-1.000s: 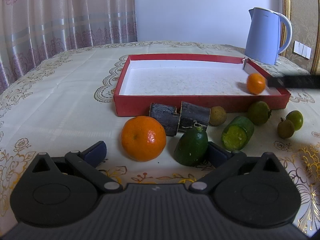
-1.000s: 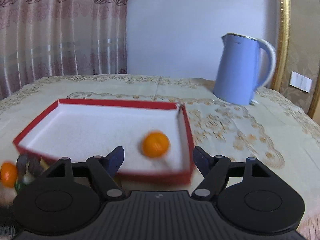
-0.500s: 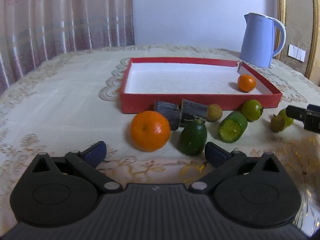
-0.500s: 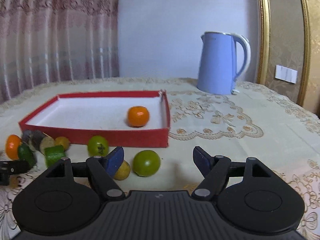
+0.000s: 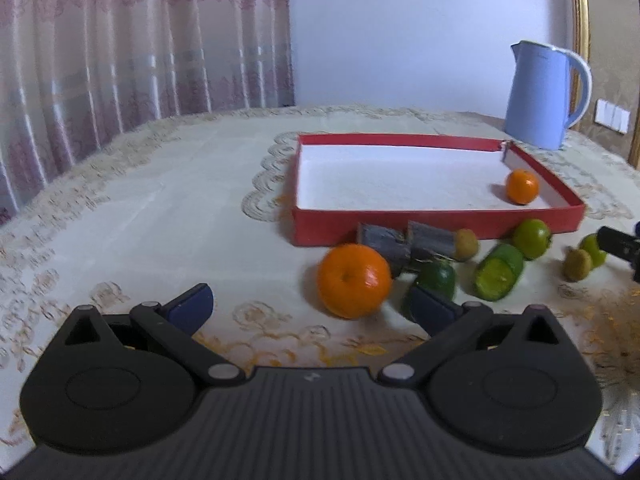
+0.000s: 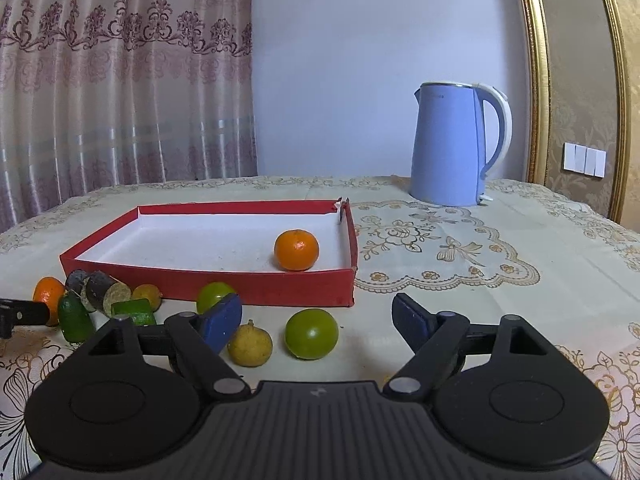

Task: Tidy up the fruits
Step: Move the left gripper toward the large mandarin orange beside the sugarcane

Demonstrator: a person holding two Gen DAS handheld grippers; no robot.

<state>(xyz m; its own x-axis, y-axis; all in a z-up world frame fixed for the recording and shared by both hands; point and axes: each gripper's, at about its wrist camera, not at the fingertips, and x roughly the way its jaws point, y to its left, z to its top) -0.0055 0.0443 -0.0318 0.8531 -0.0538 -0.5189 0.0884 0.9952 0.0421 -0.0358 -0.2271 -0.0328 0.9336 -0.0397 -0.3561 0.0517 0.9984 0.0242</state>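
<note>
Both hand-held grippers are hanging empty over the desk (image 6: 520,240): our right hand-held gripper (image 6: 316,318) is spreading its matte blue pads wider, nothing between them, while our left hand-held gripper (image 5: 312,306) is standing wide open. Just past the right pads we are seeing a smooth round green fruit (image 6: 311,333) beside a knobbly yellow one (image 6: 250,343). Ahead of the left pads a dimpled big orange (image 5: 354,280) is resting near bark-rough dark cylinders (image 5: 408,240). Beyond, a shallow red cardboard tray (image 6: 256,290) is holding one small orange (image 6: 296,250). A glossy blue kettle (image 6: 452,146) is standing behind.
</note>
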